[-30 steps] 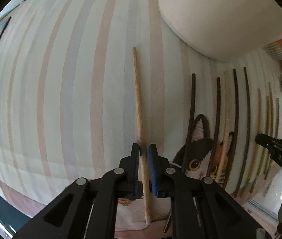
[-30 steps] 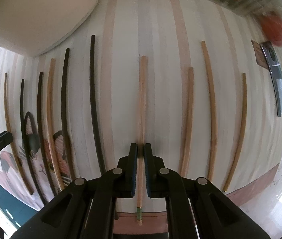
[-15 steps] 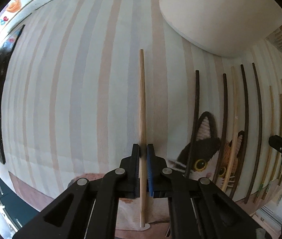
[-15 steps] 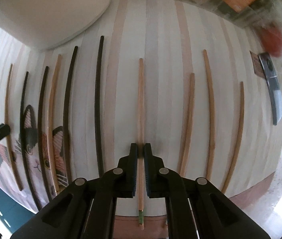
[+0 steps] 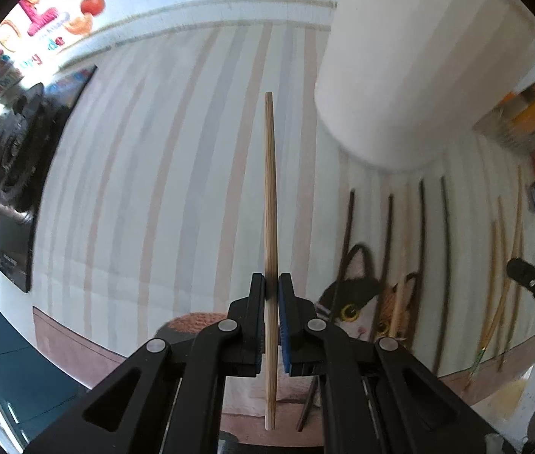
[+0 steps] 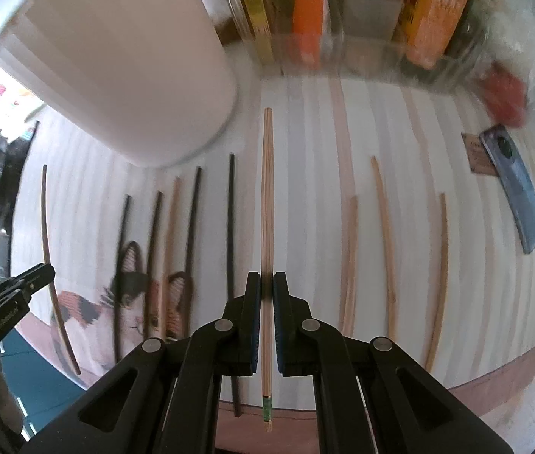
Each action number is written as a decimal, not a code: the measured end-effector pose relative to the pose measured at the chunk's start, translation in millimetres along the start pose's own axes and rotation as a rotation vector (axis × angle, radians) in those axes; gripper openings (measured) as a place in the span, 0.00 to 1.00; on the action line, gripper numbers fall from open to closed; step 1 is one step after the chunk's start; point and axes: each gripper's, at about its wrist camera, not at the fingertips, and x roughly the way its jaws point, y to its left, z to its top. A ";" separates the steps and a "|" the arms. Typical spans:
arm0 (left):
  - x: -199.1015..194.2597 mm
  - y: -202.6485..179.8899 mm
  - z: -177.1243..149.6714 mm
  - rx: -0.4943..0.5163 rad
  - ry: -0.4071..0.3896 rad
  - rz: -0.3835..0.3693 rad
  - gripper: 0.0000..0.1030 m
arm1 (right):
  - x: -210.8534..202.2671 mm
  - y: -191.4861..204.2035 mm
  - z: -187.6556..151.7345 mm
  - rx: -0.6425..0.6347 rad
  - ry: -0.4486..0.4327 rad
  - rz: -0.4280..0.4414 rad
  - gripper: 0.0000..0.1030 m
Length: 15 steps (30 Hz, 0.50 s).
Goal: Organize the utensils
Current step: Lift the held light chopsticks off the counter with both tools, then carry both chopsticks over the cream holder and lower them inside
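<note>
Bamboo chopsticks (image 6: 383, 242) are spread beside a white container (image 6: 123, 60); one chopstick each is clamped by left gripper (image 5: 272, 287) and right gripper (image 6: 266, 283).

A home dining or kitchen spot — a table under a striped cloth (image 6: 305, 159) with a cartoon cat print (image 5: 358, 302). At the far edge stand food boxes (image 6: 434, 11) and a clear jar (image 6: 373, 3); a smartphone (image 6: 513, 185) lies to the right. To the left sits a dark stove-like surface (image 5: 14, 174) below a bright fruit poster (image 5: 48, 11) — domestic throughout.
</note>
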 end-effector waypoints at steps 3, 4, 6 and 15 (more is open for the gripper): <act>-28.1 -8.1 -4.4 -0.021 -0.060 -0.019 0.04 | -14.9 -3.5 3.8 -0.007 -0.035 0.023 0.06; -39.6 -7.4 -4.6 -0.025 -0.081 -0.024 0.04 | -23.1 -11.6 5.4 -0.007 -0.045 0.032 0.06; -68.0 -10.3 -3.3 -0.038 -0.134 -0.036 0.04 | -31.5 -21.5 11.3 -0.007 -0.076 0.053 0.06; -189.2 -45.3 26.6 -0.060 -0.367 -0.181 0.04 | -130.0 -20.8 55.3 -0.031 -0.310 0.184 0.06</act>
